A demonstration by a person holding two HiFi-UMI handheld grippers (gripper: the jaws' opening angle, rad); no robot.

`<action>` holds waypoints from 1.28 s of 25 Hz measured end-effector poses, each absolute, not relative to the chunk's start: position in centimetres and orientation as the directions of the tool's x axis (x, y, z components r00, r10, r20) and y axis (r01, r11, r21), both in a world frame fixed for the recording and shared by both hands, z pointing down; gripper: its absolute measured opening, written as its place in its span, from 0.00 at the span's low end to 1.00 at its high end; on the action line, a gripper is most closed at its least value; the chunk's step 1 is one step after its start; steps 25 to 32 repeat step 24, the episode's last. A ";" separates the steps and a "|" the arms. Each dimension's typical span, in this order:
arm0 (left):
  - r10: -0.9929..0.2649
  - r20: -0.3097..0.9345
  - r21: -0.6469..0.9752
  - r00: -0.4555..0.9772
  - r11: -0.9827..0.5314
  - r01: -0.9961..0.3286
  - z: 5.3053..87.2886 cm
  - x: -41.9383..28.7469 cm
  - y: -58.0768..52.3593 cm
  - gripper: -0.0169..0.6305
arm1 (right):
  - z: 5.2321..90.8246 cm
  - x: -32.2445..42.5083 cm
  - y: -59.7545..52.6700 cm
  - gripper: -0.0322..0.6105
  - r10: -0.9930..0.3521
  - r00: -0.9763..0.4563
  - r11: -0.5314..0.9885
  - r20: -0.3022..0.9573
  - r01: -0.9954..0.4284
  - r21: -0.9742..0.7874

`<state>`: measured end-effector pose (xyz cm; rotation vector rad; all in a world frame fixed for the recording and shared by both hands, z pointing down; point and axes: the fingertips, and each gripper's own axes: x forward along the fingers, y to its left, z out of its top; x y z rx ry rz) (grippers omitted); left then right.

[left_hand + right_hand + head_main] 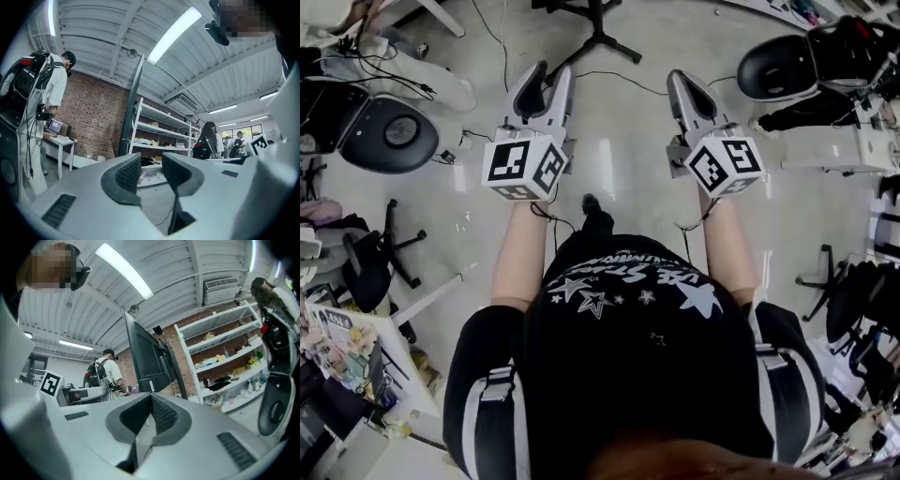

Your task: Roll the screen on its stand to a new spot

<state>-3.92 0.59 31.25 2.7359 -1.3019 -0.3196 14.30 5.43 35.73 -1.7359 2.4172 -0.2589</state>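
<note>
There are two grippers, the left gripper [547, 77] and the right gripper [686, 89], one screen [145, 357] and one white shelf rack [225, 352].

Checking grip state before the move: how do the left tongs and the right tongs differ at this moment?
The left tongs stand apart with a clear gap; the right tongs are closed tip to tip. From the left tongs the screen shows edge-on; from the right tongs its broad dark side shows. Shared: both hold nothing, point forward, and are clear of the screen.
</note>
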 end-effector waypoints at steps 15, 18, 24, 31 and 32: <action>-0.804 -0.163 0.154 0.572 -0.594 -0.790 30.5 -2.4 11.5 0.04 | 35.4 15.1 15.4 0.06 -0.927 -0.373 0.372 -0.032 -0.906 -0.202; -0.808 -0.167 0.151 0.565 -0.587 -0.795 30.4 -2.4 13.2 0.04 | 35.2 14.8 16.9 0.06 -0.920 -0.391 0.391 -0.041 -0.901 -0.190; -0.812 -0.175 0.150 0.557 -0.581 -0.800 30.5 -2.6 16.6 0.04 | 35.6 14.2 19.9 0.06 -0.906 -0.421 0.422 -0.048 -0.886 -0.193; -0.812 -0.175 0.150 0.557 -0.581 -0.800 30.5 -2.6 16.6 0.04 | 35.6 14.2 19.9 0.06 -0.906 -0.421 0.422 -0.048 -0.886 -0.193; -0.812 -0.175 0.150 0.557 -0.581 -0.800 30.5 -2.6 16.6 0.04 | 35.6 14.2 19.9 0.06 -0.906 -0.421 0.422 -0.048 -0.886 -0.193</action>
